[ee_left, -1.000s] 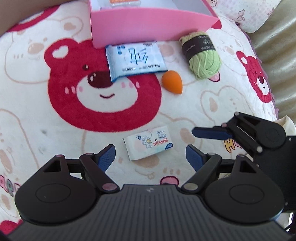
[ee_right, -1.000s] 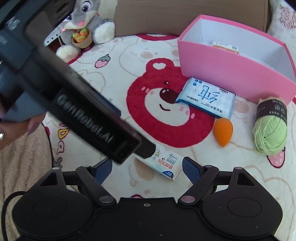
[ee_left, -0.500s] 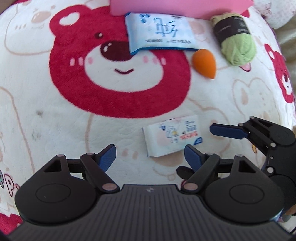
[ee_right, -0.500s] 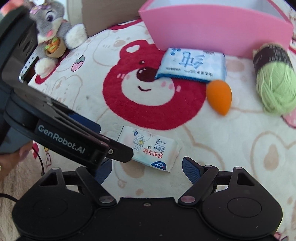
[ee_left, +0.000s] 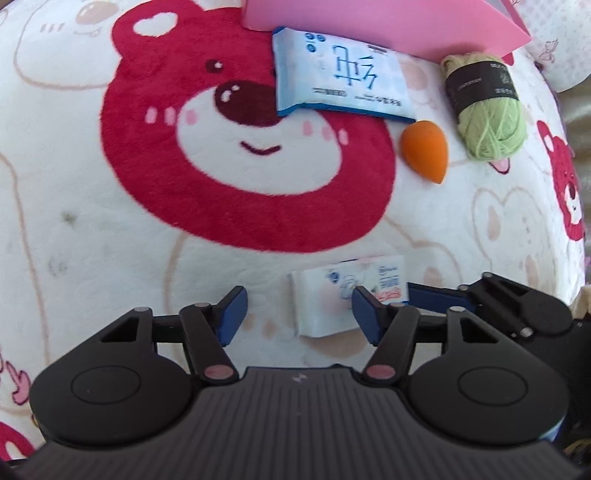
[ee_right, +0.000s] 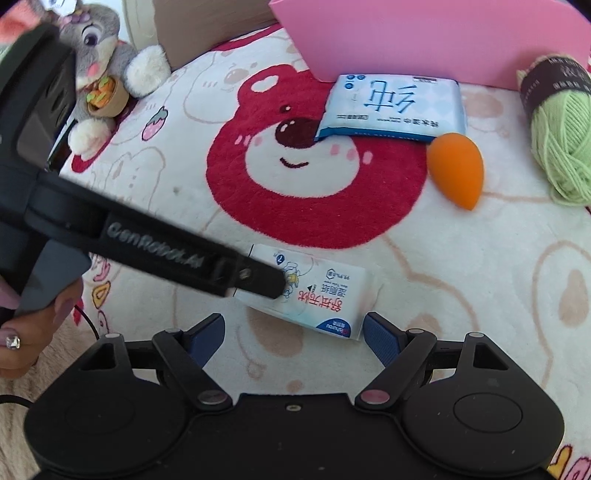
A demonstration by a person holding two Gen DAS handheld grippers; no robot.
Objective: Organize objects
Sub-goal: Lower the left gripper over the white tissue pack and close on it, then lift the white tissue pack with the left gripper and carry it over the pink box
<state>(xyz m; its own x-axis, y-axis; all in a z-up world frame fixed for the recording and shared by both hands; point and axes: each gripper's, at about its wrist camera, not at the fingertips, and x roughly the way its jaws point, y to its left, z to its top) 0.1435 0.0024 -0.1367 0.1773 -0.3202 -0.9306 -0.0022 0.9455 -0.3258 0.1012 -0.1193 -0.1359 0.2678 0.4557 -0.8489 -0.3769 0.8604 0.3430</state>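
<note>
- The left gripper (ee_left: 299, 314) is pointed steeply down at the small tissue pack (ee_left: 332, 299). Its jaws have just been closing and stand half-narrowed, with the pack partly between them; the right pad looks to be at the pack's edge, the left pad is clear of it, so it is not clenched yet.
- The right gripper (ee_right: 293, 332) hovers wide apart and released, the same tissue pack (ee_right: 314, 291) just beyond its pads at 12 o'clock.
- In the right wrist view a finger of the left gripper crosses in from 9 o'clock, its tip over the pack's left end.
- The pack lies flat on the plush bear blanket (ee_left: 92, 240), at 6 o'clock of the big red bear face.
- I judge it light and soft, with a slick plastic wrapper. It should squash under a pinch and could slide, so take it across the short sides near the middle, pads low against the blanket.
- Further out at 12 o'clock lie a larger blue wet-wipe pack (ee_left: 340, 74), an orange makeup sponge (ee_left: 424, 149) and a green yarn ball (ee_left: 487, 110).
- The pink box (ee_left: 388, 26) behind them is the likely place for everything.
- A grey stuffed rabbit (ee_right: 107, 62) sits at 10 o'clock in the right wrist view.
</note>
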